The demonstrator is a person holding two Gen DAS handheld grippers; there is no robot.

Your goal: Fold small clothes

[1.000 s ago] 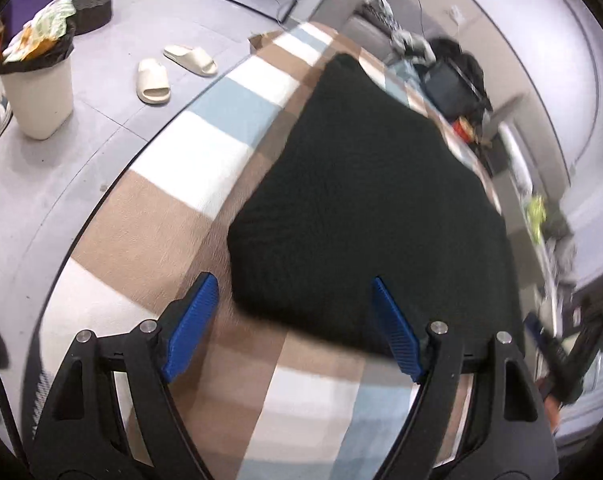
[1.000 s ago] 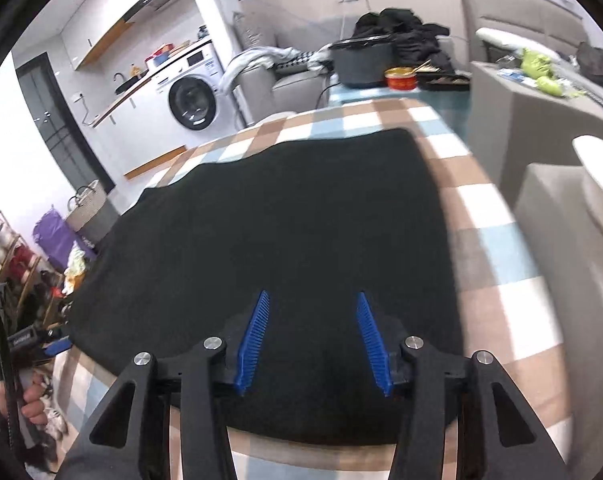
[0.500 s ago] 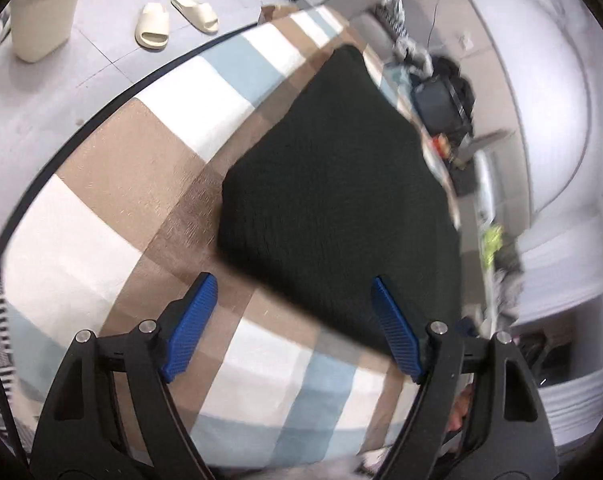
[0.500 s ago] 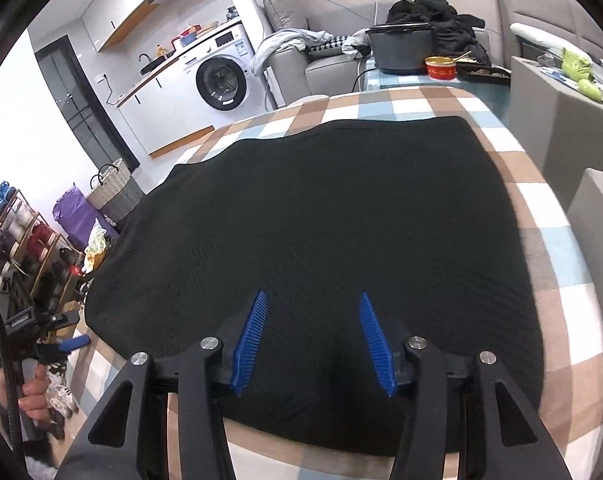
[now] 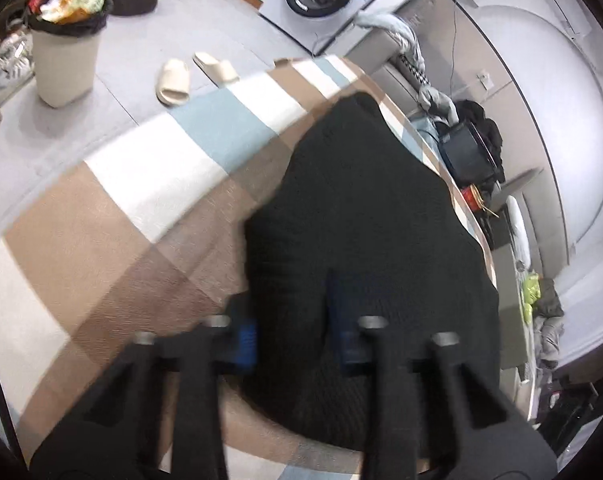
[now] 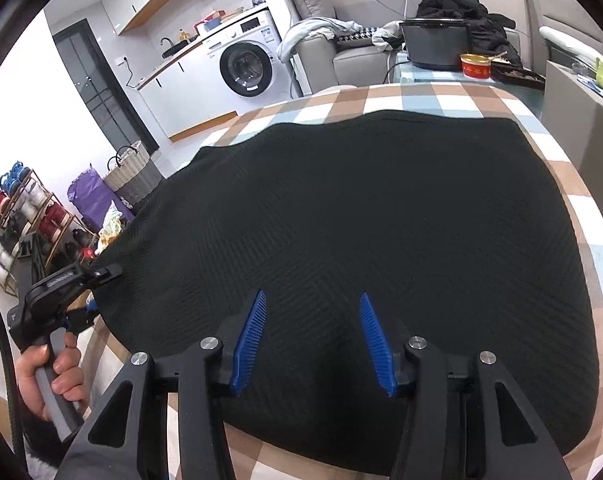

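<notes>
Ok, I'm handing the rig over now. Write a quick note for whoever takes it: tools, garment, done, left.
Left tool: jaws closing over the black knit garment at its near left corner; fabric is between them.
Right tool: jaws open, hovering above the garment's near edge, gripping nothing.
Garment: spread flat on the checked tablecloth.
Done: garment laid out, no fold visible.
Left: secure both near corners, then make the folds.

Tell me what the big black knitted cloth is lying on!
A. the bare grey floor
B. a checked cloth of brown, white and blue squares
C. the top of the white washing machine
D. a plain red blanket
B: the black knitted cloth lies spread flat on the checked cloth of brown, white and blue squares, which shows all round its edges in both views.
</notes>
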